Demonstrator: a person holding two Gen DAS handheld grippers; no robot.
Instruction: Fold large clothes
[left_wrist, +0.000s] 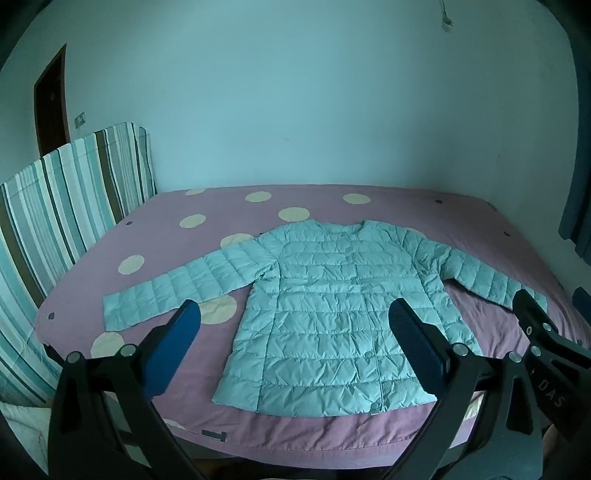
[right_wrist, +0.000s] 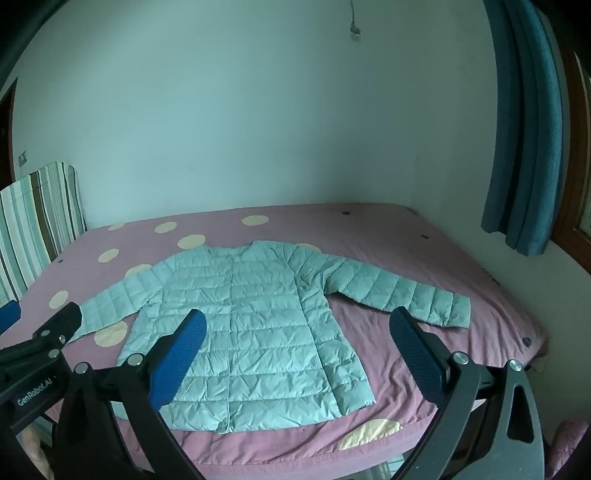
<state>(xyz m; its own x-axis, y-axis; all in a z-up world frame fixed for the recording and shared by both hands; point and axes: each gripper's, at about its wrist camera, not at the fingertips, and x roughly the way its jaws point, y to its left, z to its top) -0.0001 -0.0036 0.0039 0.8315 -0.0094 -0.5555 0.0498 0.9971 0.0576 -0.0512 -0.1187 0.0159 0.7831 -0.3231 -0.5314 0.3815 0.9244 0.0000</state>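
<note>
A pale blue-green quilted puffer jacket (left_wrist: 332, 295) lies flat, front up and buttoned, both sleeves spread, on the pink bedsheet with cream dots (left_wrist: 207, 206). The left gripper (left_wrist: 295, 325) (blue-padded fingers) hangs over the jacket's hem, jaws wide, holding nothing. The right gripper (right_wrist: 297, 332) hangs likewise beside it, wide and empty.

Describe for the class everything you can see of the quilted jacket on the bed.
The quilted jacket is pale mint, puffy and stitched in horizontal bands, with a collarless round neck and snaps down its closed front. It lies flat, front up, on the pink dotted bedsheet, hem toward the cameras, both sleeves spread sideways. Only the sheet touches it.
</note>
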